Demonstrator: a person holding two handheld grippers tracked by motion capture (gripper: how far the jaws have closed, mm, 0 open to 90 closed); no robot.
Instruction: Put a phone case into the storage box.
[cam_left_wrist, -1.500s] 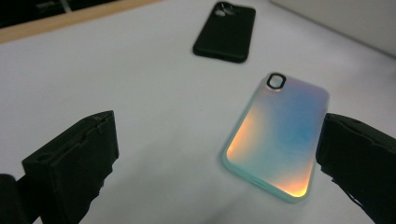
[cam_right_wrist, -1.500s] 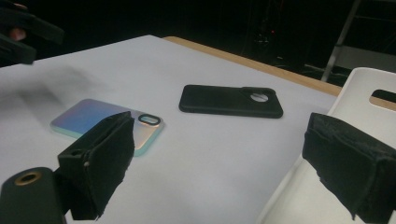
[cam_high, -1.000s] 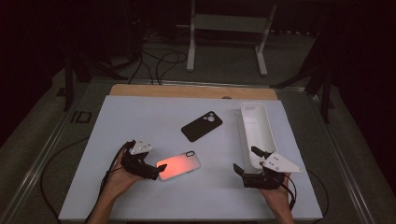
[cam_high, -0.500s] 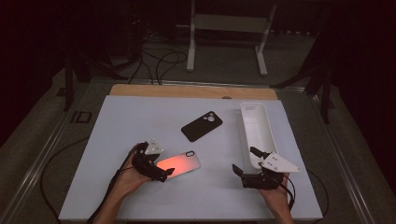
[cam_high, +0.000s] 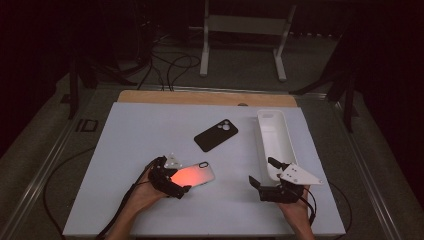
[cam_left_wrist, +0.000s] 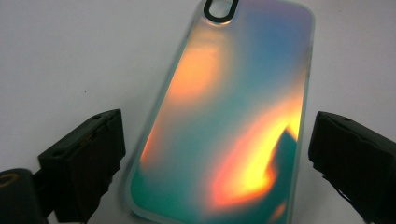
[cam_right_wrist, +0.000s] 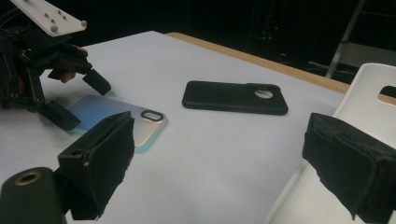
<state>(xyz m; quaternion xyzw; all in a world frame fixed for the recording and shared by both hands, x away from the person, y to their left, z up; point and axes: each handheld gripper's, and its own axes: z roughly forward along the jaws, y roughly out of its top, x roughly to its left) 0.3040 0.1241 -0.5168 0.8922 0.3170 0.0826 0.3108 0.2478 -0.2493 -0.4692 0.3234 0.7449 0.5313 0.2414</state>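
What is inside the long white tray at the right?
The white tray looks bare inside along its visible length. Its near end is covered by the right gripper, so that part cannot be checked.

A white table top (cam_high: 150, 130) with a wooden strip (cam_high: 200, 97) along its far edge stands in a dark room. Beyond that strip — a grey floor (cam_high: 240, 80), loose black cables (cam_high: 170, 65) and a white metal stand (cam_high: 245, 30).

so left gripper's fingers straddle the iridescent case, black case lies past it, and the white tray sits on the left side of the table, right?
Not quite: the white tray sits on the right side of the table, beside the right gripper, as the high view shows. The rest holds: the left gripper has its fingers either side of the iridescent case, open, and the black case lies past it.
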